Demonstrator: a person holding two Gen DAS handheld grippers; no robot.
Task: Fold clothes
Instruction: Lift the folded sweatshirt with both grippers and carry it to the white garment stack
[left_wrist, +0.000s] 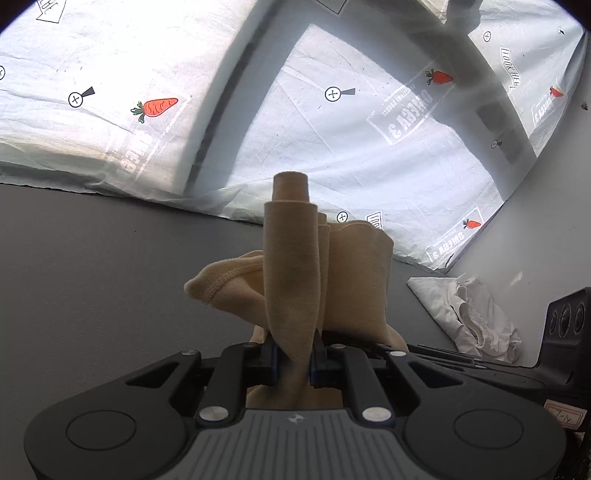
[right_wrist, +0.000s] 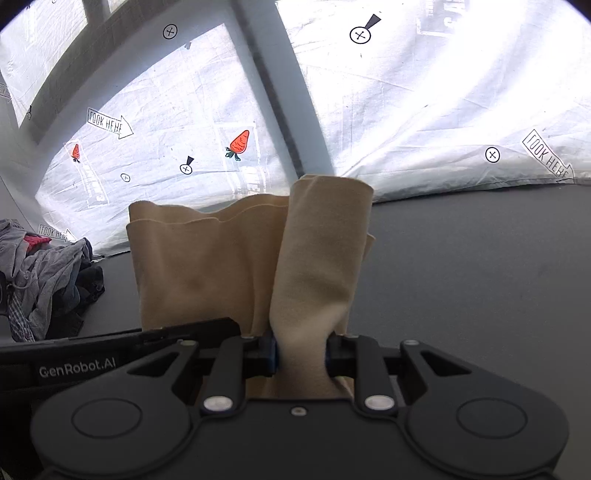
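A tan garment (left_wrist: 295, 266) is held by both grippers over a dark grey table (left_wrist: 92, 277). My left gripper (left_wrist: 294, 360) is shut on a bunched fold of it, and the cloth stands up between the jaws and hides the fingertips. In the right wrist view my right gripper (right_wrist: 301, 356) is shut on another bunched fold of the tan garment (right_wrist: 207, 266). The rest of the cloth hangs folded to its left. The other gripper's black body (right_wrist: 122, 343) sits close on the left.
A crumpled white cloth (left_wrist: 476, 314) lies on the table to the right in the left wrist view. A heap of grey and dark clothes (right_wrist: 44, 280) lies at the left in the right wrist view. White printed sheets (left_wrist: 351, 122) cover the windows behind the table.
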